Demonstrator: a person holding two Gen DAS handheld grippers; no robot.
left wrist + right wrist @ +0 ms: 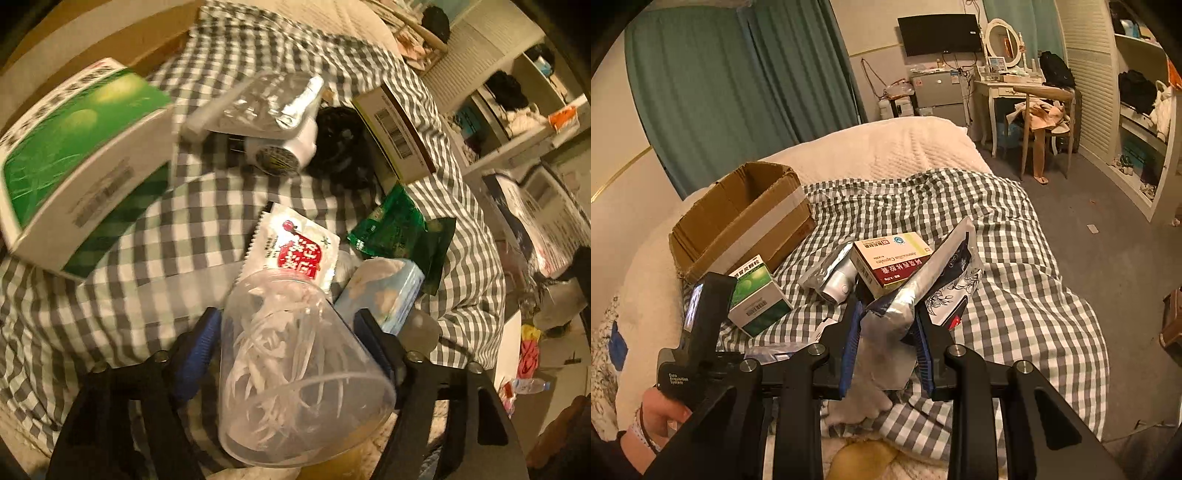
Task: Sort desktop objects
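Note:
My left gripper (291, 326) is shut on a clear plastic tub (295, 369) of white floss picks, held above the checked cloth (155, 240). Just beyond it lie a red-and-white sachet (295, 247), a blue tissue pack (384, 291) and a green packet (399, 225). My right gripper (886, 326) is shut on a silver foil pouch (934, 269) with a black floral print, tilted up to the right. Behind it are a red-and-white medicine box (890, 258), a bagged white plug (834, 273) and a green-and-white box (757, 299).
An open cardboard box (738, 218) stands at the back left of the bed on the white quilt (886, 147). A hand (653, 417) holds the other gripper's handle at lower left. A black object (340, 144) lies by the plug. To the right of the bed are the floor and shelves (1137, 110).

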